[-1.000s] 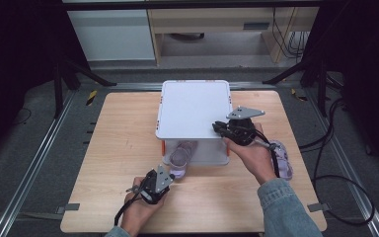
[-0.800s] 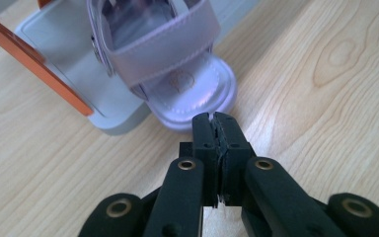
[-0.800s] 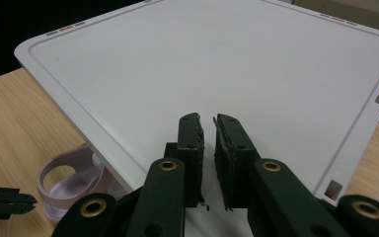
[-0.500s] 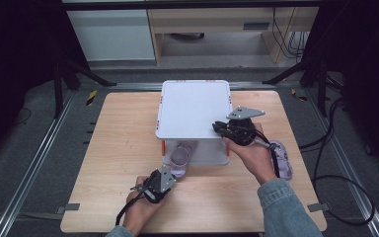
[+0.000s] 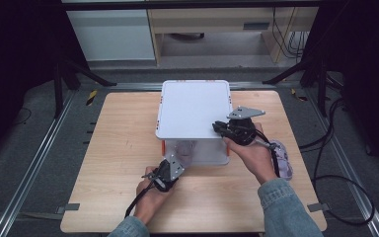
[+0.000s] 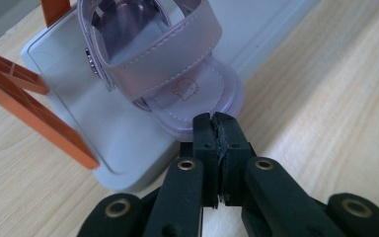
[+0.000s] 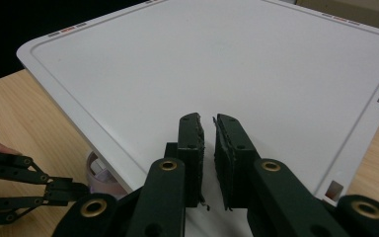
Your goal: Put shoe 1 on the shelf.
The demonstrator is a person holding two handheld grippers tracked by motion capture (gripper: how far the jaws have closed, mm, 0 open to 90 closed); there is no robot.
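left gripper view puts your left gripper (image 6: 216, 121) low over the table (image 6: 325, 98), jaws pressed together with nothing between them, their tips right against the toe edge of the lilac sandal (image 6: 177, 84). that sandal lies just ahead of the jaws on the pale base of the white box (image 6: 103, 138), with an orange latch (image 6: 34, 123) off to the jaws' left and bare wood open to their right. high view shows your left hand (image 5: 150, 190) coming in flat from the near edge, gripper aimed at the box's front opening. farther off, your right gripper (image 7: 208, 123) rests on the near corner of the box lid (image 7: 227, 59), jaws nearly together with only a thin slit, gripping nothing; wide flat lid stretches beyond them. a second sandal (image 5: 282, 163) lies beside your right wrist.
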